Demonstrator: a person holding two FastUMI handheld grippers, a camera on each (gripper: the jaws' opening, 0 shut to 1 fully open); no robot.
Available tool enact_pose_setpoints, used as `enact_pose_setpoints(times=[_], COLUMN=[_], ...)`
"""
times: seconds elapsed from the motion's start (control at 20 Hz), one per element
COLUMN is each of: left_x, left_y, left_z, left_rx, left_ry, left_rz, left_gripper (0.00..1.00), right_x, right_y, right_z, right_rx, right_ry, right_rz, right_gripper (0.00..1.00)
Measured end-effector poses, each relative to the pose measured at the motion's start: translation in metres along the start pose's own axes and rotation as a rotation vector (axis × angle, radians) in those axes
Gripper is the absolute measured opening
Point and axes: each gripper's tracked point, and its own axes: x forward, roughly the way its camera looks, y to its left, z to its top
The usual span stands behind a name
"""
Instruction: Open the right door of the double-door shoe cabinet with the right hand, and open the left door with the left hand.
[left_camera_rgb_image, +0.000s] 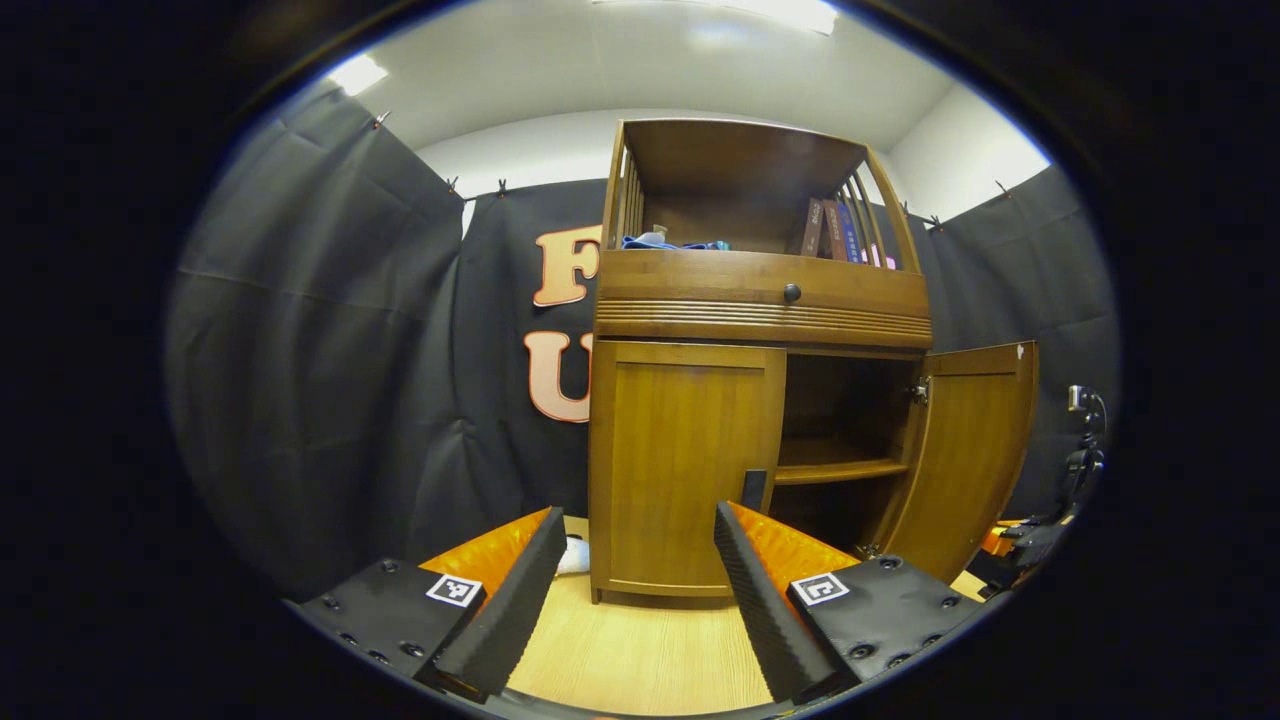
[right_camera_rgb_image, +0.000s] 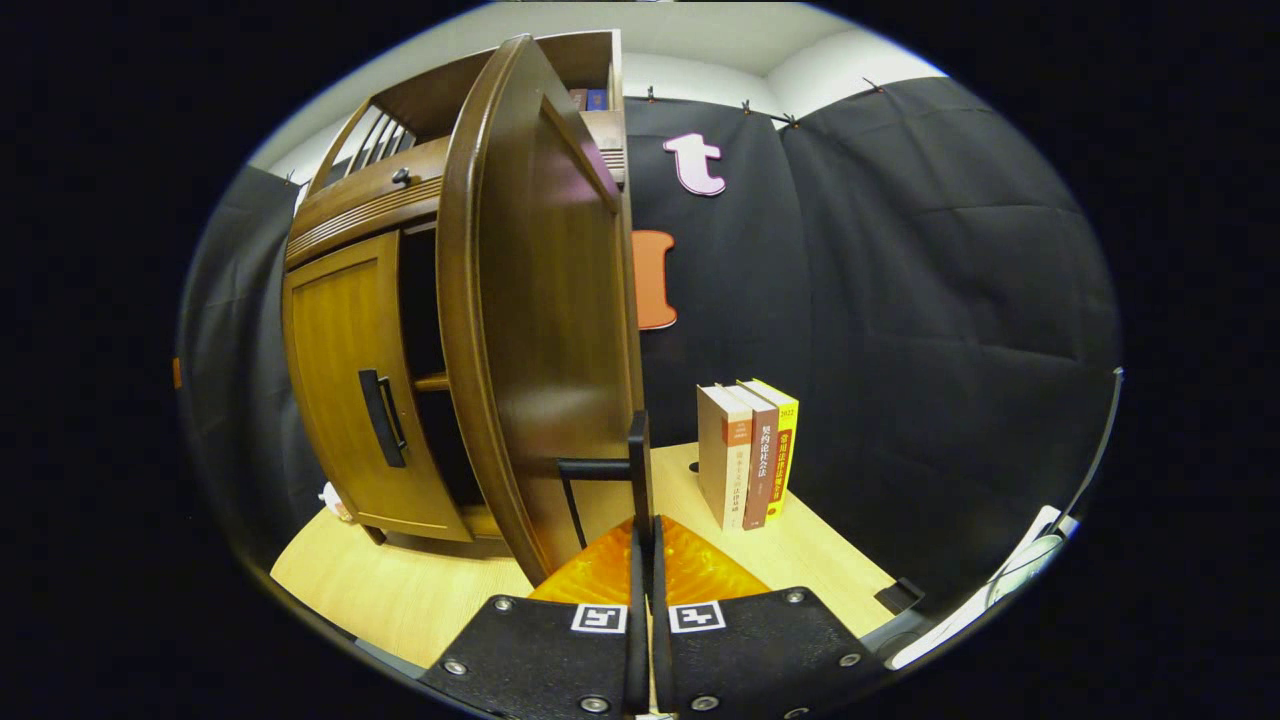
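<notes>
Right door (right_camera_rgb_image: 540, 330) stands swung open, its handle (right_camera_rgb_image: 637, 455) pinched between the pressed-together fingers of the right gripper (right_camera_rgb_image: 643, 530) at 6 o'clock; left door (left_camera_rgb_image: 690, 460) sits closed at 12 o'clock of the spread, empty left gripper (left_camera_rgb_image: 640, 560). Doors look like rigid, moderately heavy wood on hinges; best hold is likely the slim vertical handle (left_camera_rgb_image: 753, 490) at the left door's inner edge.

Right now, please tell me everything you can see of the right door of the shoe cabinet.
The right door is a brown, wood-looking panel with a raised frame, hinged at the cabinet's right side. It stands swung wide open, upright, showing a shelf inside. In the right gripper view its edge faces the camera, and a dark bar handle sticks out near the bottom. The right tool is closed on that handle. The left door is shut.
</notes>
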Motion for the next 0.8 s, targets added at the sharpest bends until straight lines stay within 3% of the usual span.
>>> enact_pose_setpoints(times=[0.55, 0.7, 0.75, 0.8], left_x=[0.002, 0.002, 0.004, 0.007], left_y=[-0.035, -0.036, -0.036, -0.036], left_z=[0.003, 0.004, 0.003, 0.002], left_rx=[0.000, -0.006, -0.005, -0.004], left_ry=[0.005, 0.001, 0.001, 0.004], left_rz=[-0.080, -0.081, -0.079, -0.078], left_gripper=[0.94, 0.95, 0.96, 0.97], right_x=[0.005, 0.004, 0.003, 0.001], right_y=[-0.038, -0.045, -0.048, -0.054], right_z=[0.003, 0.003, 0.002, 0.001], right_rx=[0.020, 0.036, 0.035, 0.041], right_ry=[-0.024, -0.027, -0.028, -0.028], right_rz=[0.111, 0.121, 0.111, 0.101], right_gripper=[0.01, 0.14, 0.04, 0.05])
